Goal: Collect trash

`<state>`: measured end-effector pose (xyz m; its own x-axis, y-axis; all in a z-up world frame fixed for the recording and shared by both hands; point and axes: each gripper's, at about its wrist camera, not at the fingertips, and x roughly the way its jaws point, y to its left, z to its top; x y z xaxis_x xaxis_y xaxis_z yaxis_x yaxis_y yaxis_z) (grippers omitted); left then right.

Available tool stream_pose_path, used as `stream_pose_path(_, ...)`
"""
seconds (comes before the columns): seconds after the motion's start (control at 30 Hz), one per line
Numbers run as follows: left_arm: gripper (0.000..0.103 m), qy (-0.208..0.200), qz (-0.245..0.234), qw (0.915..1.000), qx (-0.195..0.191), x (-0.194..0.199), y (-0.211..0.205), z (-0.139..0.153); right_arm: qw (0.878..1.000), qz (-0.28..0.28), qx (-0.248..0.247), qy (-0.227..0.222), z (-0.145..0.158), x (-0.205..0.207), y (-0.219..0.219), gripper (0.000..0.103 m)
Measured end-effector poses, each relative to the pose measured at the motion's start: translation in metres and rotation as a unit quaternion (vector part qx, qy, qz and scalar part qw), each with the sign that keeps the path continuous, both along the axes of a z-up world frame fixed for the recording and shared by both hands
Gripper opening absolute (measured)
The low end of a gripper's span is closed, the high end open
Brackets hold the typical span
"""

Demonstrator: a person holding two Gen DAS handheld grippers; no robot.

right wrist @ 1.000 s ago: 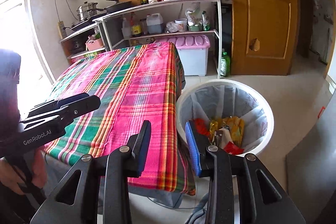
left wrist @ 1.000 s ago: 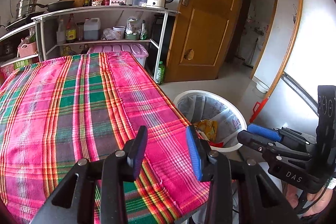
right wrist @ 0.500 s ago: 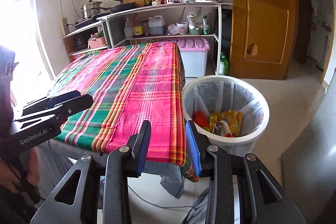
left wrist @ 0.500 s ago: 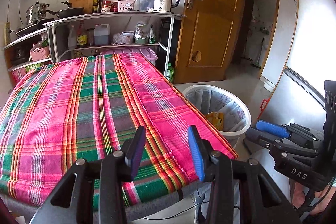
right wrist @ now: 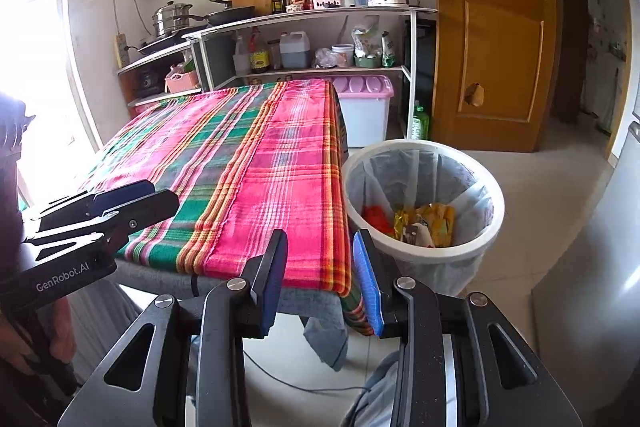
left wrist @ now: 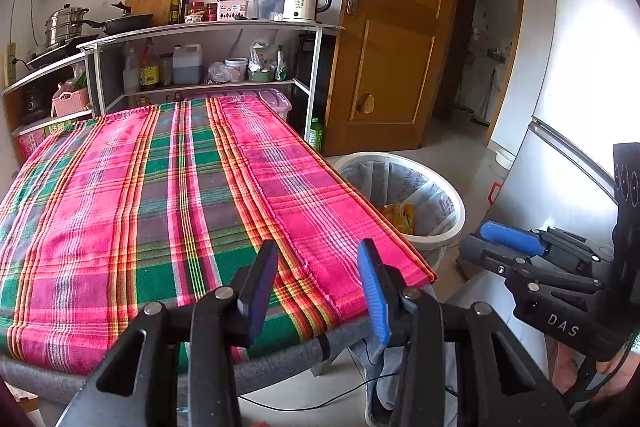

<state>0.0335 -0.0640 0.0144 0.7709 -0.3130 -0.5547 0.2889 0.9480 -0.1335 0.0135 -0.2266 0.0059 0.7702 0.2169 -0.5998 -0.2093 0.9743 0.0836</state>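
Beside the round white bin (right wrist: pixel 424 259), both hand-held grippers (left wrist: pixel 316 287) (right wrist: pixel 320 267) gape; plaid cloth (left wrist: pixel 160 207).

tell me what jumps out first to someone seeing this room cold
The bright pink and green plaid tablecloth fills the middle of both views. Right beside the table's corner stands a white lined trash bin with red and yellow wrappers already in it. In the foreground, the left gripper and right gripper both hang open with nothing between their blue pads.

Bin (right wrist: pixel 424 259) stands right of table (right wrist: pixel 248 163), holding wrappers (right wrist: pixel 424 223).
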Motion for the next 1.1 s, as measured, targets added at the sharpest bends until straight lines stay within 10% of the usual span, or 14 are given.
stream_pose_path(1.1,0.045,0.001,-0.005,1.0,-0.008,-0.0045,-0.0033,-0.0021,1.0,0.0,0.002,0.002,-0.0039,-0.001,-0.0005,0.036)
